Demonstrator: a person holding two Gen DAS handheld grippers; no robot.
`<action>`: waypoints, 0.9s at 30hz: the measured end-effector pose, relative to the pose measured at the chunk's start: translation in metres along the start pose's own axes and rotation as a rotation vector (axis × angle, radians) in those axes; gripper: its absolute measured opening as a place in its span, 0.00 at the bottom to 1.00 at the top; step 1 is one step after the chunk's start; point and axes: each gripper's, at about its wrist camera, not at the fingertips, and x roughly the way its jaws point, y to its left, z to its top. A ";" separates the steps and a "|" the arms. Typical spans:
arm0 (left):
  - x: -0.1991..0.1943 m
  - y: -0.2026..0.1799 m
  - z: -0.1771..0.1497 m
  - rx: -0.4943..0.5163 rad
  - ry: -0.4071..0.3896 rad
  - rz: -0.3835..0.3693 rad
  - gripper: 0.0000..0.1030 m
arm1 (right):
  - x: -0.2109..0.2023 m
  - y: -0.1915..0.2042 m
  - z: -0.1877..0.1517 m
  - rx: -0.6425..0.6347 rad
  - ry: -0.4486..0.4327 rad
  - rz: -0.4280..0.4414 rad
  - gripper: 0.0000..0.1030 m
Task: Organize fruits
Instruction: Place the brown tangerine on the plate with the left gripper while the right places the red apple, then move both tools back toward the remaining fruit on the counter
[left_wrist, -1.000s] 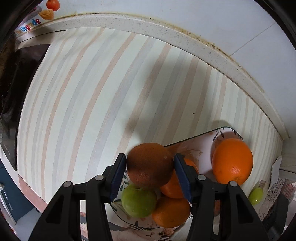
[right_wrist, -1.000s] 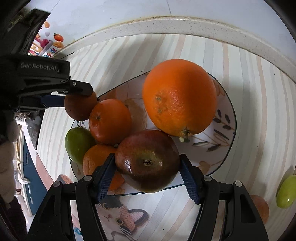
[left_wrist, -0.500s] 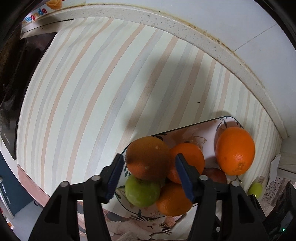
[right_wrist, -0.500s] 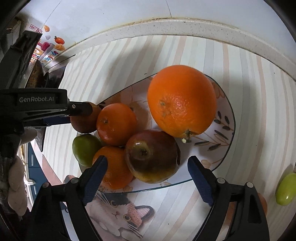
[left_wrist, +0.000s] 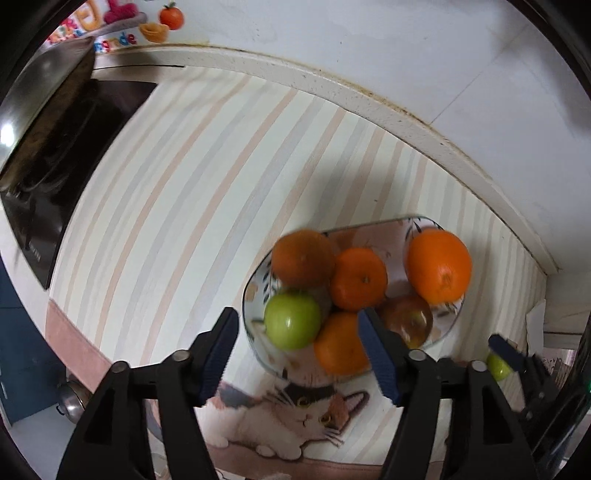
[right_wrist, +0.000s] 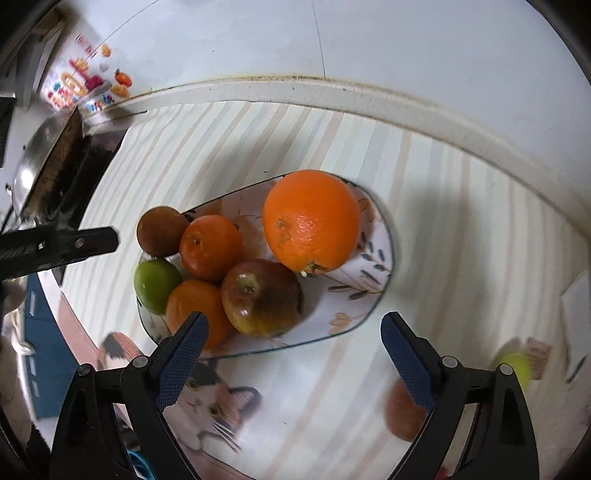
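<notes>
A patterned plate (right_wrist: 369, 295) (left_wrist: 255, 295) on the striped counter holds a big orange (right_wrist: 310, 221) (left_wrist: 437, 264), a brownish orange (right_wrist: 160, 230) (left_wrist: 303, 256), two smaller oranges (right_wrist: 210, 245) (left_wrist: 358, 277), a green apple (right_wrist: 155, 284) (left_wrist: 291, 319) and a red apple (right_wrist: 260, 297) (left_wrist: 410, 315). My left gripper (left_wrist: 299, 350) is open and empty, pulled back above the plate's near side. My right gripper (right_wrist: 291, 354) is open and empty, just short of the red apple.
A green fruit (right_wrist: 515, 365) (left_wrist: 496, 365) and an orange-brown fruit (right_wrist: 402, 413) lie on the counter right of the plate. A cat-print mat (right_wrist: 207, 402) lies at the front edge. A stove with a pan (left_wrist: 48, 147) stands at the left. A wall ledge (left_wrist: 369, 103) runs behind.
The left gripper opened and let the brownish orange go onto the plate. The right gripper opened and left the red apple on the plate. Both have drawn back.
</notes>
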 end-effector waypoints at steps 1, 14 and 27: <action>-0.004 -0.002 -0.006 0.001 -0.013 0.004 0.68 | -0.006 0.001 -0.002 -0.017 -0.006 -0.007 0.94; -0.049 -0.011 -0.083 -0.016 -0.181 0.066 0.68 | -0.071 0.002 -0.035 -0.059 -0.093 -0.012 0.94; -0.107 -0.023 -0.132 0.010 -0.284 0.042 0.68 | -0.153 0.011 -0.074 -0.091 -0.196 0.023 0.94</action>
